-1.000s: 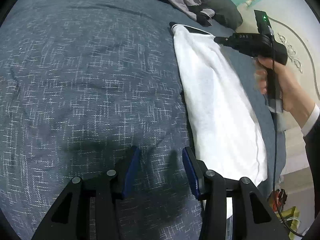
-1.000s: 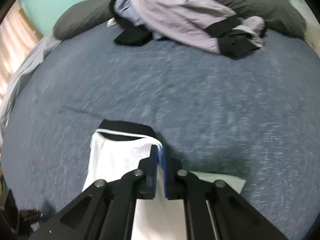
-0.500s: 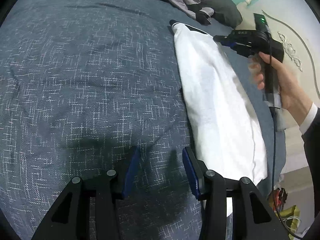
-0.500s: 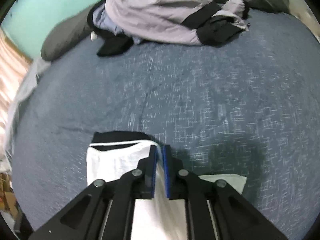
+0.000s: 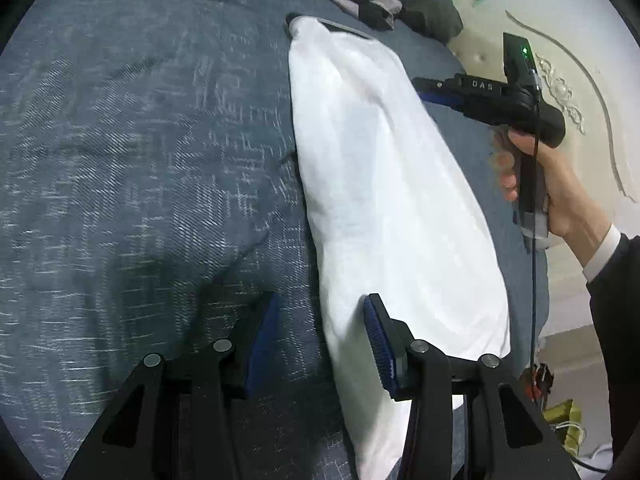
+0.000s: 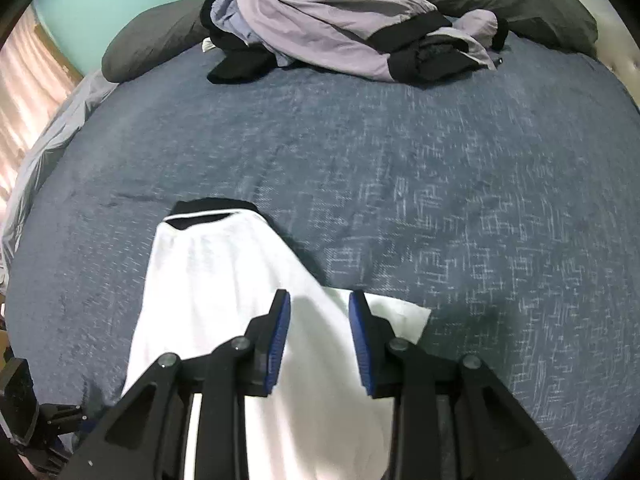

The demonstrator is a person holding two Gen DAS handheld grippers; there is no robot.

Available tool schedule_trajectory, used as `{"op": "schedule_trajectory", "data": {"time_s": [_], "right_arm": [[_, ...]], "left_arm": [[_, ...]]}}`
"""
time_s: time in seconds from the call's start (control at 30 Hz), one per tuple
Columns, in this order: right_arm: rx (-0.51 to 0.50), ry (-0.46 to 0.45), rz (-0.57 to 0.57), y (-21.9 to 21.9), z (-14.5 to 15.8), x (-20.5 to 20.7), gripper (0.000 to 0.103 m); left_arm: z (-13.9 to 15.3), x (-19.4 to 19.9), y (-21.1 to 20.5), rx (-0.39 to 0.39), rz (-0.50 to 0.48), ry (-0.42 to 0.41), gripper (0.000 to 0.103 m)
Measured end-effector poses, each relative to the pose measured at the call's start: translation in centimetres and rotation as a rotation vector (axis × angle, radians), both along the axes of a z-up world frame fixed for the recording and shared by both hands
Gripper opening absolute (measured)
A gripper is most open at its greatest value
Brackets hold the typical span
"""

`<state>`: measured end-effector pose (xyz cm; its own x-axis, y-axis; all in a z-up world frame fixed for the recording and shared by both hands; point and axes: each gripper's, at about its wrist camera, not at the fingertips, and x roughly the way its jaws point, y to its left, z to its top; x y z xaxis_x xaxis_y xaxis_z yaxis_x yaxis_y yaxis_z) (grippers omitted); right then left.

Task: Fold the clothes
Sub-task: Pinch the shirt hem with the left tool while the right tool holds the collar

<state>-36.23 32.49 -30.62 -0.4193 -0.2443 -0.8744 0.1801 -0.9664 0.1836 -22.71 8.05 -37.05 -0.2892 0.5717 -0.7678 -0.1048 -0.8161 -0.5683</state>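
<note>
We're over a bed with a dark blue cover flecked w/ white thread (image 6: 460, 208). The task's thing, a long white folded garment w/ a black collar edged in white (image 5: 384, 184), lies flat on that cover, running from near to far; in the right wrist view its collar end (image 6: 208, 210) points toward the far side.

Our right claw (image 6: 320, 334) hangs right over the near part of the white garment, jaws opening, blue pads spread w/ cloth lying below the gap but not pinched. A small white flap of the garment sticks out to the right, just beside the right pad (image 6: 362, 344).

Our left claw (image 5: 318, 346) sits w/ jaws apart approx. half way, nothing gripped; its left pad is over bare blue cover, its right pad at the garment's left edge. From that view we also see the right hand (image 5: 548, 196) in a dark sleeve w/ white cuff, holding the black handle to the right of the garment.

At the far end: a loose heap of lilac & black clothes (image 6: 344, 24), against dark grey pillows (image 6: 508, 0). Teal wall behind.
</note>
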Motion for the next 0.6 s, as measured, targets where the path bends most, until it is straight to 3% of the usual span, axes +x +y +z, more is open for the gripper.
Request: {"op": "schedule_trajectory", "data": {"time_s": [0.1, 0.17, 0.23, 0.37, 0.6], "right_arm": [[-0.021, -0.011, 0.015, 0.5, -0.9, 0.0, 0.030], [-0.035, -0.014, 0.022, 0.6, -1.4, 0.3, 0.020], [-0.050, -0.011, 0.023, 1.0, -1.6, 0.4, 0.011], [-0.052, 0.009, 0.017, 1.4, -1.4, 0.7, 0.001], [-0.010, 0.038, -0.028, 2.4, -0.5, 0.5, 0.001]], "left_arm": [[-0.1, -0.8, 0.0, 0.008, 0.003, 0.002, 0.044], [0.2, -2.1, -0.2, 0.016, -0.003, 0.004, 0.020], [0.1, -2.8, 0.2, 0.020, -0.021, 0.006, 0.007], [0.8, -2.6, 0.0, 0.003, -0.035, 0.027, 0.004], [0.8, -3.3, -1.4, 0.018, -0.012, 0.010, 0.004]]}}
